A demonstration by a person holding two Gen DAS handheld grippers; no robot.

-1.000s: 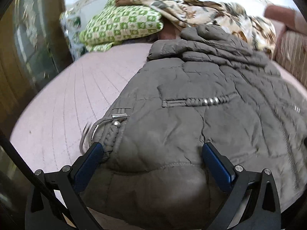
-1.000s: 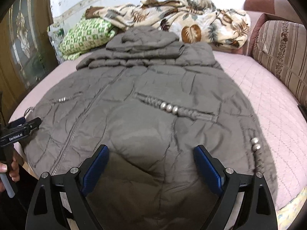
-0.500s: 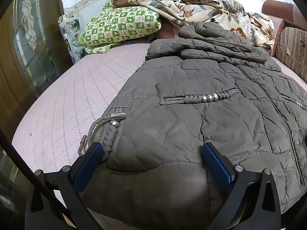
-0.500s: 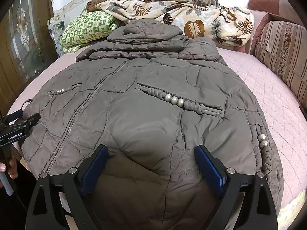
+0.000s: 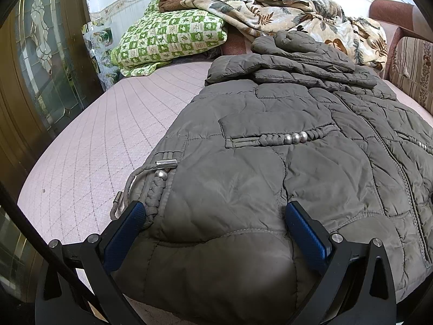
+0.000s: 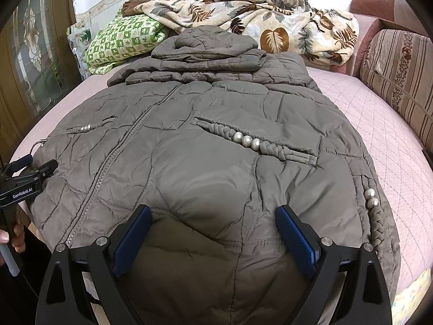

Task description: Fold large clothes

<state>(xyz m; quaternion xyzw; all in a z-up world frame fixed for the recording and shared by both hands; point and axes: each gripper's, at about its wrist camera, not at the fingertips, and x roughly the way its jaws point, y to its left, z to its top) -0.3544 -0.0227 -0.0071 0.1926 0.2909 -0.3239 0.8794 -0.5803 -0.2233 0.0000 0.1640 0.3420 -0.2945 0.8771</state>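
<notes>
Both the left gripper point(image 5: 213, 216) and right gripper point(image 6: 213, 220) stand wide at the hem of the grey quilted puffer jacket point(image 6: 216, 146); its slippery padded hem may escape a shallow pinch.

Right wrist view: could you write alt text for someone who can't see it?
A grey puffer jacket lies flat, front up, on a pink bed, its hem between the open right gripper. The left gripper is at its far-left edge.
</notes>
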